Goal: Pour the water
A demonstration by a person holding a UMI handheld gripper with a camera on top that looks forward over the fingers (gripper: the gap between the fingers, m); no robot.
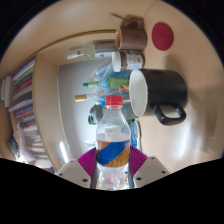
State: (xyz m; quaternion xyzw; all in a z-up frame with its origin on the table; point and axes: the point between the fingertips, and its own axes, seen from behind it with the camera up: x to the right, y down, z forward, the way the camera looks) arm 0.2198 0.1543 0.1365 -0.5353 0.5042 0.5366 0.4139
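The tabletop [75, 95], pale and broad, fills most of the view and appears strongly tilted. Along one side of it, well away from the bottle, runs a row of what look like stacked books or papers [25, 105], forming a long edge.

The black mug [158, 95] is the largest thing near the bottle: it sits just beyond and to one side of the bottle's cap, its white inside turned toward the bottle and its handle pointing away. Farther past the mug stand a brownish jar or container [130, 38] and a white-lidded pot [128, 60], crowded close together; a red round disc [163, 34] lies beside them. On the other side of the bottle's cap lie a few small, scattered items [92, 92], too small to tell apart.

The water bottle [113, 140], clear with a red cap and an orange-and-blue label, stands between the fingers of the tongs [113, 170]. The purple pads [87, 160] press against its lower body on both sides, so the tongs are clamped on it.

Open room lies mainly on the bare tabletop between the bottle and the stacked row; the way toward the mug's mouth is short and unblocked.
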